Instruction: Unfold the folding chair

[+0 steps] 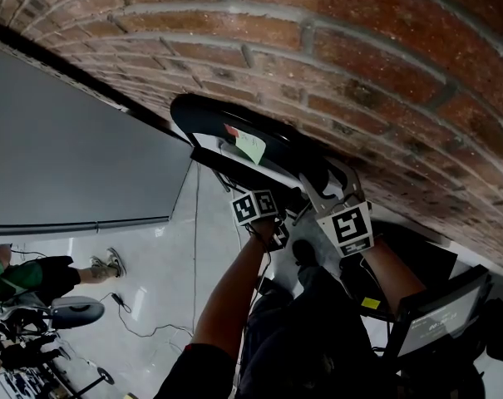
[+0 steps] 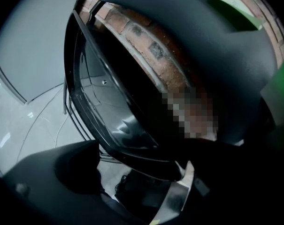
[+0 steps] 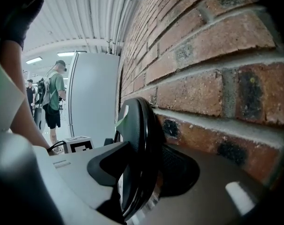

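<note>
Folded black folding chair (image 1: 203, 116) lies flat against brick wall (image 1: 359, 56), long axis 10-to-4 o'clock, right gripper (image 3: 142, 170) clenched on its thin edge, left gripper (image 2: 127, 186) jaws wide apart around the rim, wall blocks 1 o'clock, open floor (image 1: 168, 281) at 8, person (image 1: 10, 277) at 9.

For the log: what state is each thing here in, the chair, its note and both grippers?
folding chair: folded, standing against the brick wall
green note: stuck on the chair
left gripper: open, chair's rim between its jaws, not clamped
right gripper: shut on the chair's edge
</note>
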Demonstrator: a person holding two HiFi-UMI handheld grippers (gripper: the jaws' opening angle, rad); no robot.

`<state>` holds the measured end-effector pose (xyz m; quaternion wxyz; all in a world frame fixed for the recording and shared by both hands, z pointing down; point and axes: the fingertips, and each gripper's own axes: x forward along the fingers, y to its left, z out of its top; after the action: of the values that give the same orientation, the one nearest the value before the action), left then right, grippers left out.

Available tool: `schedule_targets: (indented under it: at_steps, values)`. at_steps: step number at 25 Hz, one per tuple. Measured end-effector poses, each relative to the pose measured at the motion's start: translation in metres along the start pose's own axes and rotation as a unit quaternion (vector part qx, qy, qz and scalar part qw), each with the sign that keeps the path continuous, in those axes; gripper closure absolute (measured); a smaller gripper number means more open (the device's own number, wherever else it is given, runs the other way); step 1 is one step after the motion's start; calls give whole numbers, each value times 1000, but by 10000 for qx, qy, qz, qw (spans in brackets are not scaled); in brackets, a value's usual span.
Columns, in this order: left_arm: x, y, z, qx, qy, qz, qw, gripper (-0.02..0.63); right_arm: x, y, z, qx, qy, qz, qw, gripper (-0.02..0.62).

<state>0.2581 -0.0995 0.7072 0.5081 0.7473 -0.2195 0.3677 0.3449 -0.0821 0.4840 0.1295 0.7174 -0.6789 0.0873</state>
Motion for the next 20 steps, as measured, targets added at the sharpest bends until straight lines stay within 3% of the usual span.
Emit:
schedule_targets:
  at_steps: [20]
  values:
    - [-12,8,-14,-38,131,-134,9998,23,0,2,-1,-188,-246,-144,9994,410]
